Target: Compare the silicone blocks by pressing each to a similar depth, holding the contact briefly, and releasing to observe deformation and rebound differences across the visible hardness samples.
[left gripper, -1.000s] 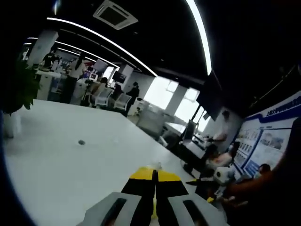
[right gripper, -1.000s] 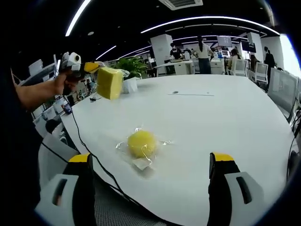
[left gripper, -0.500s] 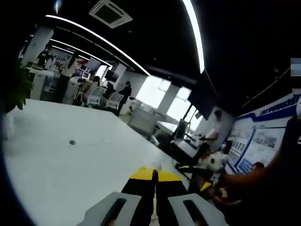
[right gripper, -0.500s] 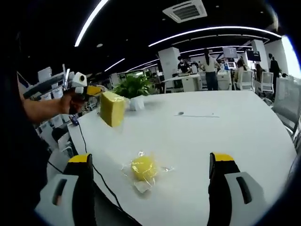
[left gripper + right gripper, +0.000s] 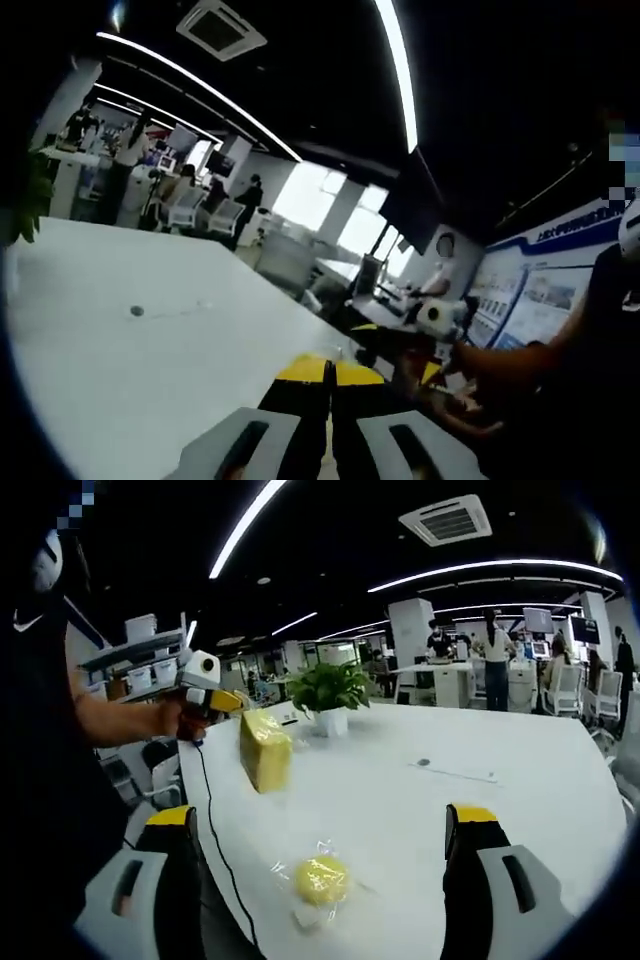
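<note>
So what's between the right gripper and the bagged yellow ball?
Nothing but bare white table in the right gripper view: the ball lies ahead of the open right gripper, untouched.

left tongs (image 5: pixel 330 385): jaws together, yellow block hidden behind tips in own view
yellow block (image 5: pixel 265 750): grip point hidden by block, contact unreadable
round yellow sample (image 5: pixel 321 879): in clear wrap, hardness label too small to read
dark spot on tabletop (image 5: pixel 136 311): too small to ID
right tongs (image 5: pixel 325 855): bases cut by bottom edge
</note>
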Motion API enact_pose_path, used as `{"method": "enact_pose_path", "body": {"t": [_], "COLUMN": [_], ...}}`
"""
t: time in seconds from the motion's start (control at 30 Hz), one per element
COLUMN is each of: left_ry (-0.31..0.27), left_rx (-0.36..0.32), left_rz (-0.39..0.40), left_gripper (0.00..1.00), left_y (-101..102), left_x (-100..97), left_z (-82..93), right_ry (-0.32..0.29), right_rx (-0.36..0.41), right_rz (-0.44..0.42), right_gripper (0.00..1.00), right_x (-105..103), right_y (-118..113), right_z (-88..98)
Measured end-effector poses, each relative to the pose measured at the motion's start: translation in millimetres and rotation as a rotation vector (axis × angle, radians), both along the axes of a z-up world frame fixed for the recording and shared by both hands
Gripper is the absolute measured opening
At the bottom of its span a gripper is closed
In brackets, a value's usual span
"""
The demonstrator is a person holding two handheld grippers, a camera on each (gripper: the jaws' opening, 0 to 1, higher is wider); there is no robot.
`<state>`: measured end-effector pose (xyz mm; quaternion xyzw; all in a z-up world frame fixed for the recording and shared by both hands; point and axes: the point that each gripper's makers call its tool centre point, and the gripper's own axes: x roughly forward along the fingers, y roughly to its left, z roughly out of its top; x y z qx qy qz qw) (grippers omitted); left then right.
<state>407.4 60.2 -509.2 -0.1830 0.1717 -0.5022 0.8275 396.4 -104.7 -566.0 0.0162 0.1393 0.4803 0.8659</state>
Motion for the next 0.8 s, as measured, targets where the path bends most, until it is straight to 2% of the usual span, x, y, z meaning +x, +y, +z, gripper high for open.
{"method": "enact_pose_path", "body": {"t": [0.13,0.43,0.63,0.8], "left_ry": [-0.001,-0.011,-0.026,-0.031], "left_rx": [-0.019,-0.034,-0.041,-0.081], "left_rz": [-0.001,-0.023,-0.032,-0.030], "left_gripper": [0.00,0.00,0.00,0.00], "left_y": [-2,-8,-8,-9], "left_x": [-0.7,-7.2,-8.7,-9.6], "left_z": [3.4,12.0,23.8,34.1], "right_ry": [-0.005,-0.003,-0.020,-0.042], "right_rx": [0.005,0.015,0.018,0.021], "right_rz": [0.054,0.119,0.161,0.191], "right_gripper": [0.96,0.96,0.96,0.96], "right_x": [-2,2,1,0], "right_y": [13,44,55,62], "right_z": [5.2,1.2,8.9,18.3]}}
